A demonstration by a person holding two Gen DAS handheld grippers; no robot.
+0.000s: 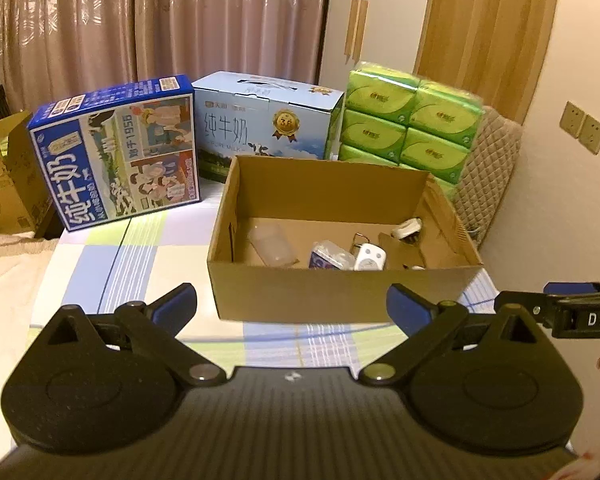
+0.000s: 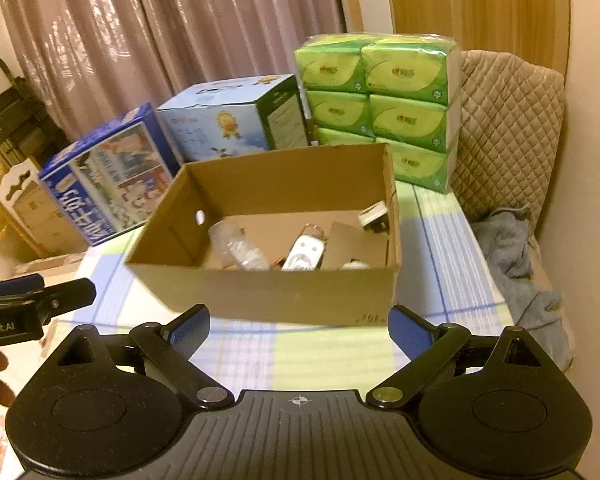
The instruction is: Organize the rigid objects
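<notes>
Cardboard box (image 1: 340,288) sits on the checked tablecloth (image 1: 140,264), already holding a clear bottle (image 1: 272,246), a white plug adapter (image 1: 370,258) and small bits. Left gripper (image 1: 292,308) and right gripper (image 2: 299,330) both wide open, empty, short of the box. Judged: between picks; next needs a fresh target.

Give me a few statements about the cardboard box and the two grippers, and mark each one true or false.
1. The cardboard box is empty. False: a clear plastic bottle and a white plug lie inside.
2. Both the left gripper and the right gripper are open and hold nothing. True.
3. The green tissue packs stand behind the box. True.
4. The box has a closed lid. False: its top is open.
</notes>
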